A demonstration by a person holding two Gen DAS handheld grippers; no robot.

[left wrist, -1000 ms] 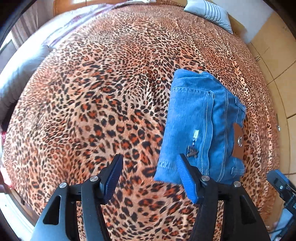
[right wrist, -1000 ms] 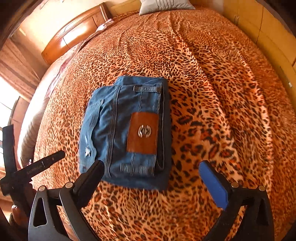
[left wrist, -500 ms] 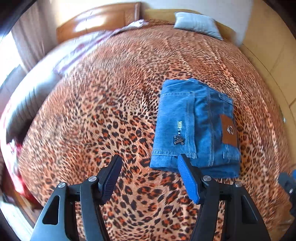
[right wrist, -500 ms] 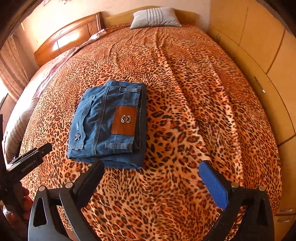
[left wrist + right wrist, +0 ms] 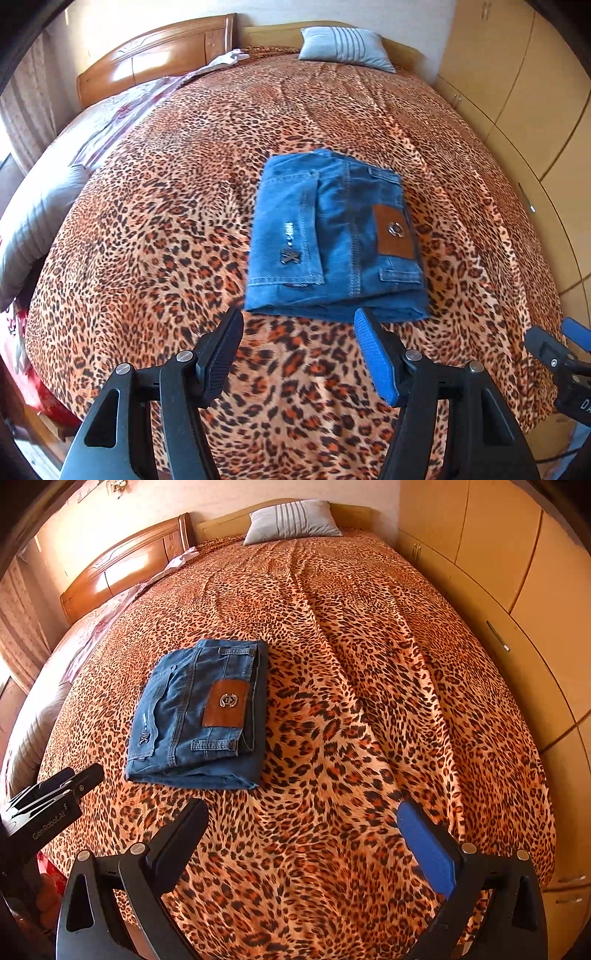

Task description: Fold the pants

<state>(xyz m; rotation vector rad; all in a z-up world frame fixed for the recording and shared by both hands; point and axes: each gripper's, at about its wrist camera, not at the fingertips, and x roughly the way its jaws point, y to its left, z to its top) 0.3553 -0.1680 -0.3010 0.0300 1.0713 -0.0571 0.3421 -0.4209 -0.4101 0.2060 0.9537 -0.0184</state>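
Observation:
A pair of blue jeans (image 5: 332, 236) lies folded into a compact rectangle on the leopard-print bedspread (image 5: 166, 221), with a brown leather patch facing up. My left gripper (image 5: 297, 325) hangs open just short of the jeans' near edge, nothing between its fingers. In the right wrist view the same folded jeans (image 5: 199, 712) lie left of centre, and my right gripper (image 5: 303, 816) stands wide open over bare bedspread (image 5: 369, 701), below and to the right of them. The other gripper's tip shows at each view's edge.
A grey striped pillow (image 5: 291, 522) rests at the wooden headboard (image 5: 122, 568). Wardrobe doors (image 5: 517, 572) run along the bed's right side. A pale floral cover and a grey pillow (image 5: 33, 218) lie along the left. Something red (image 5: 22, 354) sits below the bed's left edge.
Both grippers have drawn back and away from the jeans, which now look smaller and farther off. The headboard, pillow and wardrobe have come into view. Both grippers stay open.

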